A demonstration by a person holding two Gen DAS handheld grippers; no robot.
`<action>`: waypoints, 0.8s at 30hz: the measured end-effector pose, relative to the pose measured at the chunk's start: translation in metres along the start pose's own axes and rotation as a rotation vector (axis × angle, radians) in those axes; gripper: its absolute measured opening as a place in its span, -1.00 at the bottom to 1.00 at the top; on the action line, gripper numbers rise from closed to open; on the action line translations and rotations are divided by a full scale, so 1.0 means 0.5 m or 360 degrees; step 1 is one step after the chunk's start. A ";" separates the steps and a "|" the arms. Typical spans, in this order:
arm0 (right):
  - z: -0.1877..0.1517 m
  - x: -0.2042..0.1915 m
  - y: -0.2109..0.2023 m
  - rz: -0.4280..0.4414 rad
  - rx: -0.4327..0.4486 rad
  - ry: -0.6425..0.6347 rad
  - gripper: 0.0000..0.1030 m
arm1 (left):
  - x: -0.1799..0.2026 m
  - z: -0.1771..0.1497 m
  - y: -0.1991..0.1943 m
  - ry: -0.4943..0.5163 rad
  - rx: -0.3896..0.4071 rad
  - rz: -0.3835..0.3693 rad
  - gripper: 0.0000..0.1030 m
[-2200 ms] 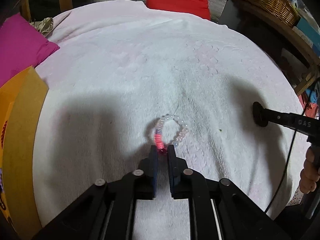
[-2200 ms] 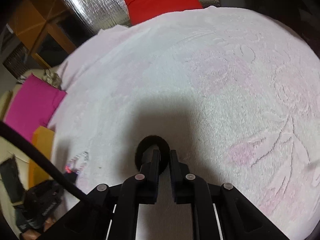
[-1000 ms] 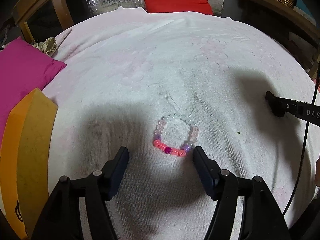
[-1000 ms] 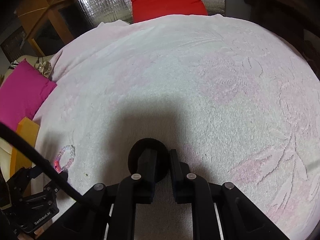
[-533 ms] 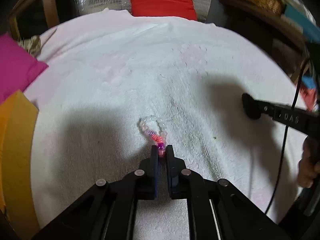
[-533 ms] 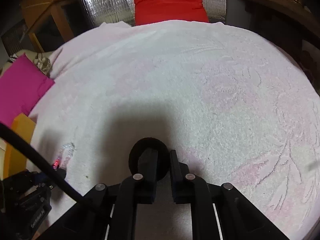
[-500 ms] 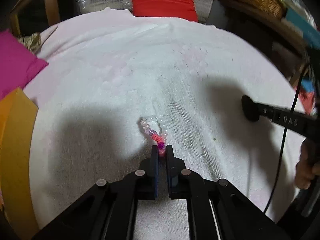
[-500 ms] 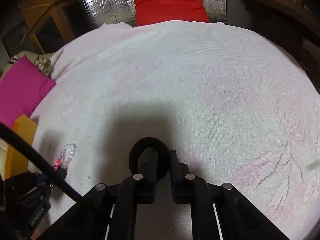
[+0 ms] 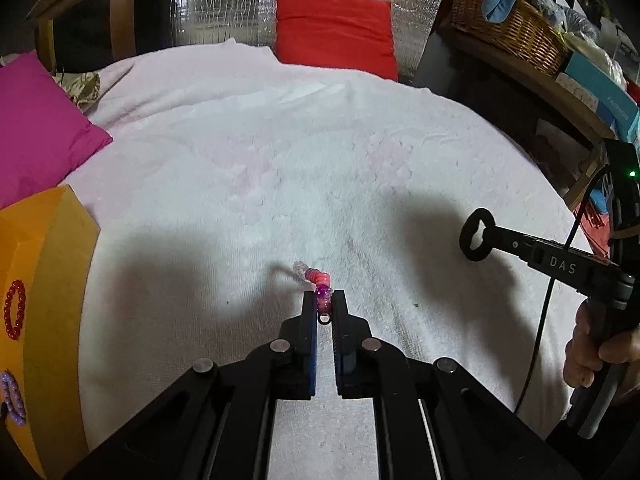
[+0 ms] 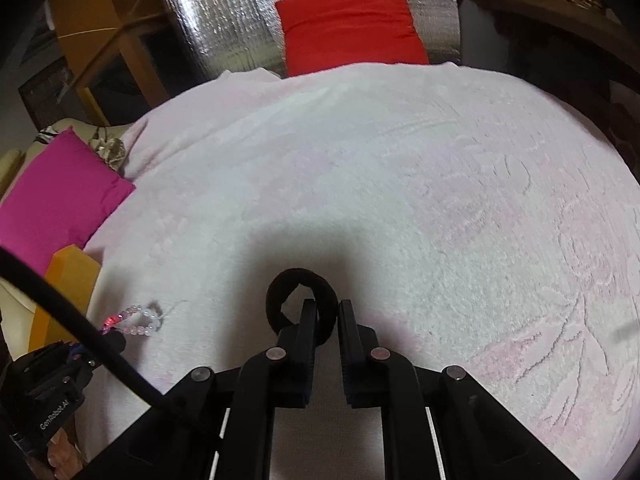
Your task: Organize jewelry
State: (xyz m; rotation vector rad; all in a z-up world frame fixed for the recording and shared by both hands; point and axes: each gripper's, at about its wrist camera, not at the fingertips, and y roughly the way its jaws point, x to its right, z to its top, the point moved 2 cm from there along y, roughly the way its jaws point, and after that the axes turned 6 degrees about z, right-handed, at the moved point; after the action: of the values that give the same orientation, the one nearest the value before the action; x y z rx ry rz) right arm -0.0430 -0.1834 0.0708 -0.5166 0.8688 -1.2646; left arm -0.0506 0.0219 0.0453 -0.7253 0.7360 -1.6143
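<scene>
A pink, purple and clear bead bracelet (image 9: 319, 280) hangs above the white towel (image 9: 280, 152), pinched at its pink end by my left gripper (image 9: 324, 300), which is shut on it. The same bracelet (image 10: 138, 320) shows at the lower left of the right wrist view, its loop drawn out long. My right gripper (image 10: 323, 308) is shut on a black fabric hair band (image 10: 301, 280) and holds it just over the towel. From the left wrist view the hair band (image 9: 478, 234) appears at the right, on the tip of the right gripper.
An orange box (image 9: 44, 280) at the left edge holds a red bead bracelet (image 9: 14, 314) and a purple one (image 9: 12, 396). A magenta cushion (image 9: 36, 124) and a red cushion (image 9: 334, 28) border the towel. A wicker basket (image 9: 508, 24) stands back right. A hand (image 9: 592, 352) grips the right tool.
My left gripper went from wide open around the bracelet to shut on its pink end, then rose, lifting the bracelet off the towel. The right gripper kept its hold on the hair band.
</scene>
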 end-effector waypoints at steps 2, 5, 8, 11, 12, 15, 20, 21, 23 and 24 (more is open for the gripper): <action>0.000 -0.010 -0.002 0.0021 0.0026 -0.0019 -0.78 | 0.001 0.005 -0.016 0.0001 0.0044 0.0005 -0.87; 0.002 -0.026 -0.014 0.0068 0.0073 -0.0048 -0.78 | -0.004 0.008 -0.045 -0.0007 0.0102 0.0019 -0.87; 0.001 -0.051 -0.029 0.0124 0.0130 -0.0097 -0.78 | -0.012 0.010 -0.077 -0.0036 0.0165 0.0052 -0.87; 0.001 -0.086 -0.039 0.0183 0.0184 -0.0149 -0.78 | -0.022 0.010 -0.102 -0.0064 0.0219 0.0121 -0.87; 0.000 -0.098 -0.043 0.0202 0.0203 -0.0166 -0.78 | -0.026 0.009 -0.111 -0.0078 0.0236 0.0145 -0.87; -0.004 -0.136 -0.050 0.0261 0.0247 -0.0211 -0.78 | -0.039 0.003 -0.134 -0.0123 0.0284 0.0217 -0.87; -0.013 -0.193 -0.053 0.0336 0.0288 -0.0267 -0.78 | -0.065 -0.020 -0.171 -0.0200 0.0327 0.0348 -0.87; -0.015 -0.204 -0.053 0.0351 0.0294 -0.0278 -0.77 | -0.072 -0.026 -0.180 -0.0219 0.0336 0.0373 -0.87; -0.019 -0.219 -0.051 0.0368 0.0298 -0.0291 -0.78 | -0.082 -0.037 -0.193 -0.0248 0.0348 0.0407 -0.87; -0.023 -0.230 -0.049 0.0385 0.0296 -0.0296 -0.78 | -0.088 -0.043 -0.200 -0.0262 0.0352 0.0419 -0.87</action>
State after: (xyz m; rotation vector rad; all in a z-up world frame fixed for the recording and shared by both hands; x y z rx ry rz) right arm -0.0734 -0.0779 0.1142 -0.3619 0.6293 -1.0450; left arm -0.1208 0.0809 0.1082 -0.5671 0.5012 -1.3526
